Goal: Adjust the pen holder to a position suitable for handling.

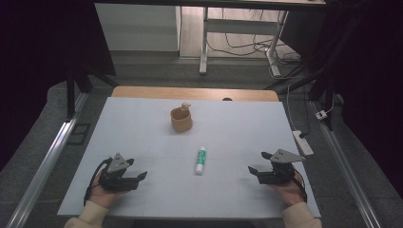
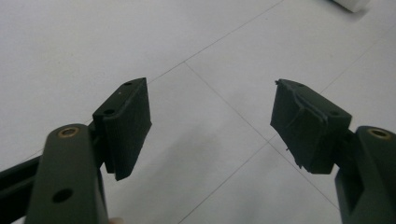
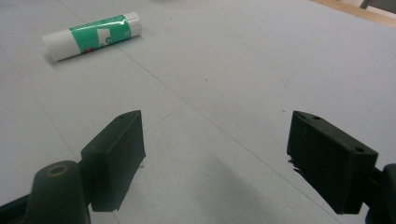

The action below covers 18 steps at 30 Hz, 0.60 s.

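A white and green glue stick (image 1: 201,160) lies flat on the white table sheet (image 1: 142,133), between my two grippers. Behind it stands a tan cup (image 1: 182,119) with a small figure on its rim. My left gripper (image 1: 138,178) rests at the front left, open, with nothing between its jaws (image 2: 210,126). At the front right my right gripper (image 1: 254,168) is open and empty too (image 3: 215,158). In the right gripper view the glue stick (image 3: 91,35) lies at the upper left, well beyond the jaws.
A wooden table edge (image 1: 195,93) shows behind the sheet. A power strip (image 1: 303,143) and cables lie on the floor to the right. Metal rails (image 1: 43,166) run along both sides. Desk legs (image 1: 204,42) stand farther back.
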Each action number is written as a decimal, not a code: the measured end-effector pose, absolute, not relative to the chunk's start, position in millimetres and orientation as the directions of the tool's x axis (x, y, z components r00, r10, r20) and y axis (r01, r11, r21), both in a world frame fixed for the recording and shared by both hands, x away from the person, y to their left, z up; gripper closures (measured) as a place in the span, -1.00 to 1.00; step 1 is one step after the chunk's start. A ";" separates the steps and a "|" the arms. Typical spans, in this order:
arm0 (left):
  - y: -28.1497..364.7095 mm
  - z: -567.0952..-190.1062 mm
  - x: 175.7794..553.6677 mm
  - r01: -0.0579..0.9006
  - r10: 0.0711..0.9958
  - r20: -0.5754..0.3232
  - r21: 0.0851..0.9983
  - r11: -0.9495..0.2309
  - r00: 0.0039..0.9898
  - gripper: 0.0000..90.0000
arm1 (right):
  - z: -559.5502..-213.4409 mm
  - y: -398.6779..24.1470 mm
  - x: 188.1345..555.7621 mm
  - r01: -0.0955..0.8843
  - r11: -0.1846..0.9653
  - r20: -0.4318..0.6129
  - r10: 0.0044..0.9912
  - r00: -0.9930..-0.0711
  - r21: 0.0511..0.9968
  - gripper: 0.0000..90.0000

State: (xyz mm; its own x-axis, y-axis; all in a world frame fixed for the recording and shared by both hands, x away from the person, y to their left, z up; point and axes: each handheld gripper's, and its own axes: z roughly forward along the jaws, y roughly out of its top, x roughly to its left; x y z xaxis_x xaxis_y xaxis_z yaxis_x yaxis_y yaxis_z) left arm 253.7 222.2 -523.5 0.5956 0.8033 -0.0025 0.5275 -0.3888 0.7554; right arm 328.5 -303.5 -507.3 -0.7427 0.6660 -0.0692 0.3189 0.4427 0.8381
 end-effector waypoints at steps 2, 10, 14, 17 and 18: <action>222.3 -523.1 253.2 0.527 0.804 -0.002 0.756 -0.389 0.595 -0.36 | -508.0 -304.7 328.5 0.322 0.442 -0.070 0.672 -0.737 0.837 -0.59; 221.9 -523.0 252.6 0.527 0.803 0.000 0.754 -0.392 0.596 -0.37 | -508.6 -305.0 327.8 0.328 0.449 -0.071 0.671 -0.738 0.831 -0.60; 222.2 -523.5 253.0 0.529 0.804 -0.001 0.753 -0.391 0.595 -0.37 | -510.2 -303.9 328.2 0.331 0.452 -0.065 0.665 -0.744 0.828 -0.60; 222.1 -523.9 253.6 0.530 0.803 -0.001 0.751 -0.392 0.596 -0.37 | -511.0 -303.1 328.2 0.334 0.456 -0.067 0.666 -0.743 0.825 -0.59; 222.1 -523.9 253.6 0.530 0.803 -0.001 0.751 -0.392 0.596 -0.37 | -511.3 -302.9 328.4 0.336 0.458 -0.067 0.666 -0.743 0.823 -0.59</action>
State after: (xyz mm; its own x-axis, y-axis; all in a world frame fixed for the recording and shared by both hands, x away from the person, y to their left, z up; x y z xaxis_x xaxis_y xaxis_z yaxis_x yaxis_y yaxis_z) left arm 253.6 222.1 -523.9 0.5961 0.8029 -0.0013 0.5303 -0.3925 0.7515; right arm 328.4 -302.9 -511.3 -0.7433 0.6655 -0.0672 0.3358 0.4581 0.8230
